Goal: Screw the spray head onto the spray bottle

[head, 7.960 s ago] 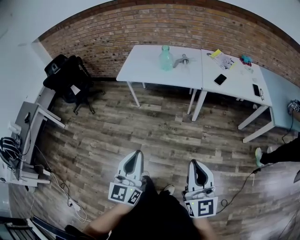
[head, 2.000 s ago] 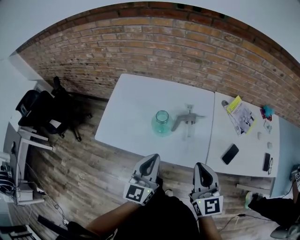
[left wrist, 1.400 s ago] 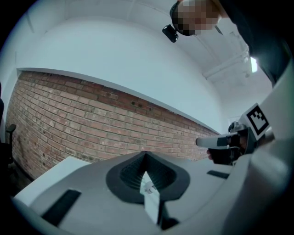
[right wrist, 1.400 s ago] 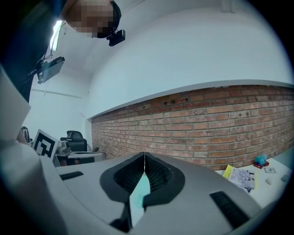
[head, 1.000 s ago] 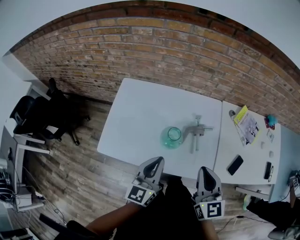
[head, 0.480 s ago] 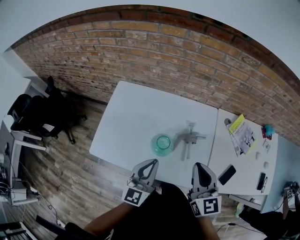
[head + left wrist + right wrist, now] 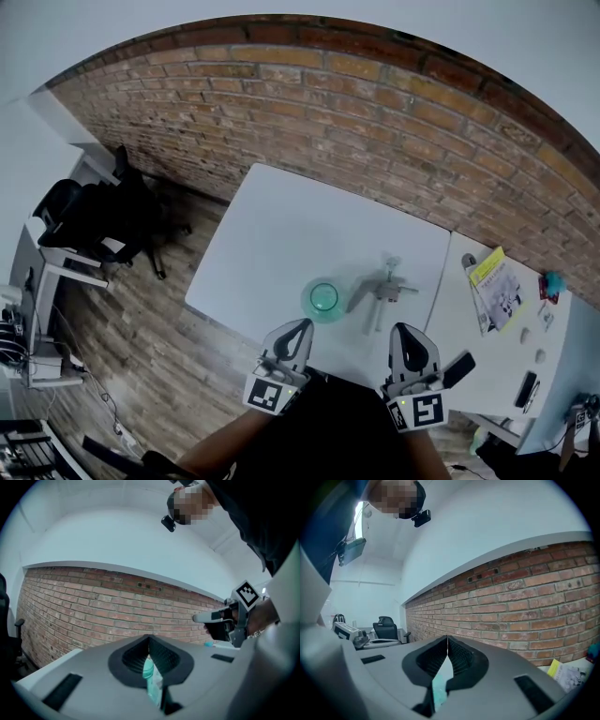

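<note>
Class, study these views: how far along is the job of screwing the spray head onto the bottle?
Done: nothing. The spray bottle stands uncapped on the table, the spray head lying beside it. In hand: the left gripper and right gripper are shut, empty, at the table's near edge. Left: grasping, seating, screwing.
</note>
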`<move>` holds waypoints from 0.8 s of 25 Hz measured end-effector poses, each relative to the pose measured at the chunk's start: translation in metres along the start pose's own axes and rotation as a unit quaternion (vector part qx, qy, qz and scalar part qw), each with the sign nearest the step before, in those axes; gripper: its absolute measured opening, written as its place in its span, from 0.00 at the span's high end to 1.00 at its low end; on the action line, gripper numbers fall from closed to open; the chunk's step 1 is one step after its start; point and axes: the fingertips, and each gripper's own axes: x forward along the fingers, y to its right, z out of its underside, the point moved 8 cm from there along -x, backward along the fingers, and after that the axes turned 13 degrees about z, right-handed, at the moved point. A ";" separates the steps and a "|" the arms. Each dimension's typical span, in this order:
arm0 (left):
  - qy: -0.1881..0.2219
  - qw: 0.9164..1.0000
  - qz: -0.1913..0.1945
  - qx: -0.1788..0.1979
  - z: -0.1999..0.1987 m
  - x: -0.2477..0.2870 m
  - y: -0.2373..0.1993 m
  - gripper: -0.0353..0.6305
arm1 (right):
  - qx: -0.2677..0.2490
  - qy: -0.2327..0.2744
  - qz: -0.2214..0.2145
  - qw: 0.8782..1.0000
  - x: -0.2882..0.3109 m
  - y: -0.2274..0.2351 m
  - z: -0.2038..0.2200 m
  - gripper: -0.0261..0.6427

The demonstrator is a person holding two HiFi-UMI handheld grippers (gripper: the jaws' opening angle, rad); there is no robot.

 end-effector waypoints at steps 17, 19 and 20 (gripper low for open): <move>-0.055 0.998 0.014 -0.021 0.029 0.020 -0.016 0.82 | -0.012 -0.014 0.033 0.999 0.039 0.018 -0.004 0.95; -0.053 0.998 0.029 -0.032 0.039 0.027 -0.015 0.62 | -0.011 -0.019 0.031 0.999 0.043 0.021 -0.002 0.95; -0.055 0.997 0.035 -0.032 0.044 0.031 -0.015 0.51 | -0.011 -0.021 0.028 0.999 0.045 0.022 -0.001 0.95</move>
